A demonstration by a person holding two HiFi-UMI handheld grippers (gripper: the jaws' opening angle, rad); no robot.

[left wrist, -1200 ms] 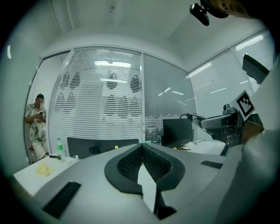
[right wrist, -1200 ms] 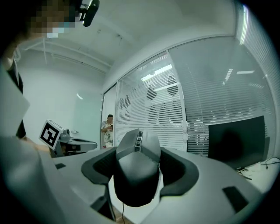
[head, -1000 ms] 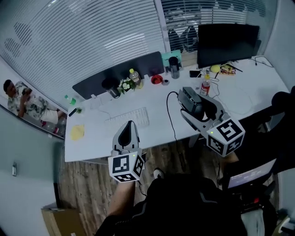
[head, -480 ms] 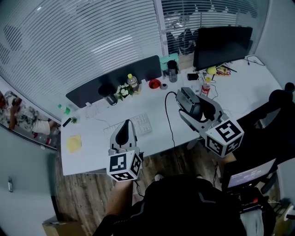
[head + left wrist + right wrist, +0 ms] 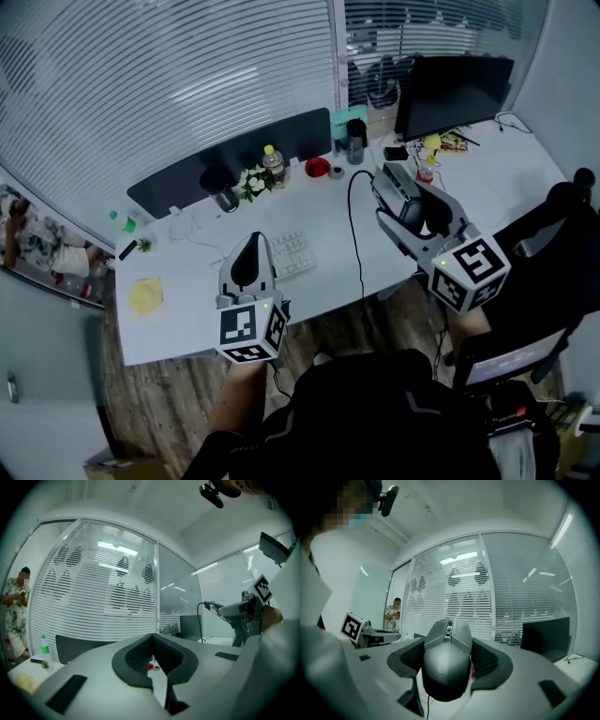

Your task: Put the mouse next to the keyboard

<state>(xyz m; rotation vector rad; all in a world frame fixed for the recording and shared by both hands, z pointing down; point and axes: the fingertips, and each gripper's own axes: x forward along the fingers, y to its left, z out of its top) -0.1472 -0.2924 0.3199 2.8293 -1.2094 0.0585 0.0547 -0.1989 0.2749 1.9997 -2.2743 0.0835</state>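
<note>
A dark grey wired mouse point(image 5: 447, 667) sits between the pads of my right gripper point(image 5: 449, 637), which is shut on it. From the head view, the mouse point(image 5: 405, 199) and right gripper point(image 5: 396, 186) hang level above the right half of the white desk point(image 5: 187, 300). The mouse's black cable point(image 5: 357, 253) trails over the desk's front edge. A white keyboard point(image 5: 294, 251) lies near the front edge. My left gripper point(image 5: 252, 242) covers its left end. In the left gripper view the left gripper point(image 5: 151, 637) is shut with nothing in it.
A black monitor point(image 5: 455, 89) stands at the back right. A dark divider panel point(image 5: 234, 159), a bottle point(image 5: 274, 161), a red bowl point(image 5: 317, 169) and a dark cup point(image 5: 356, 139) line the back. A yellow note point(image 5: 145, 295) lies at the left. A black chair point(image 5: 562, 220) stands at the right.
Both grippers have moved forward over the desk. The left one went from the front edge to above the keyboard's left end. The mouse stays gripped in the right one.
</note>
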